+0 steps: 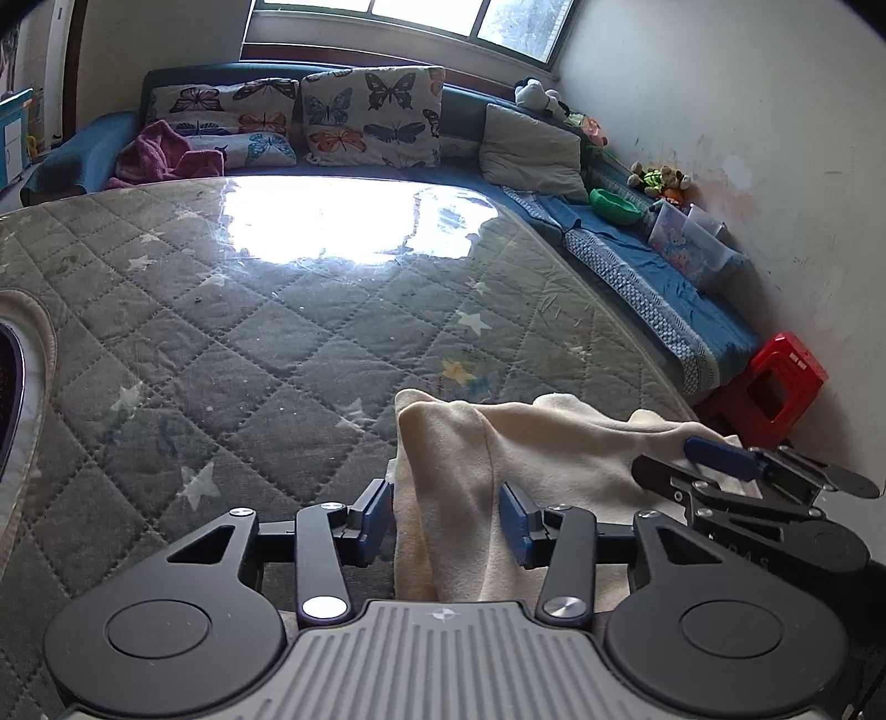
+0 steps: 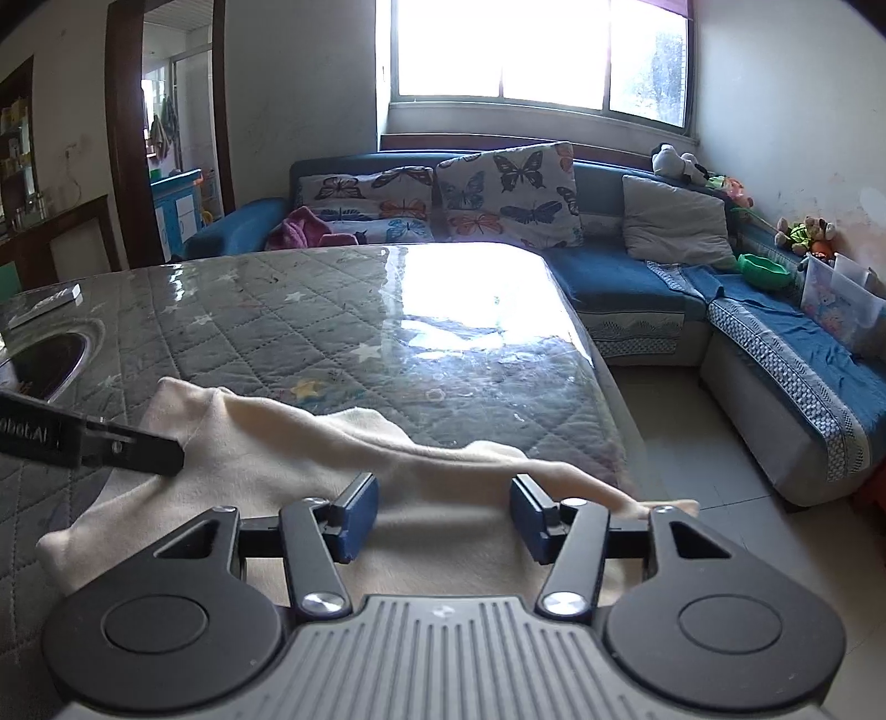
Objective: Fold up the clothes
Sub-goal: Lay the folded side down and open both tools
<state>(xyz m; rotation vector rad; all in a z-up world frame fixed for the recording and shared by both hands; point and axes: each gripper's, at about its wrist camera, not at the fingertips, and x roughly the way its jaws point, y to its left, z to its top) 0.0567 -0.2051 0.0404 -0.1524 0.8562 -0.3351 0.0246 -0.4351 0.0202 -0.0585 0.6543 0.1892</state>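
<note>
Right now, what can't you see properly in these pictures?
- Cream cloth: its near end is hidden under the left tongs in the left wrist view, so what garment it is stays unclear.
- Right wrist view: the right tongs cover the cloth's near part.
- Dark oval thing: cut off by the left edge.
- Window: glare hides the outside.

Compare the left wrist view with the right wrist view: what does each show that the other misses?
Only the left wrist view shows the red stool. Only the right wrist view shows the doorway and the tiled floor. Both share the cream garment on the quilted table, the butterfly cushions, the blue sofa, and the open left gripper and right gripper.
</note>
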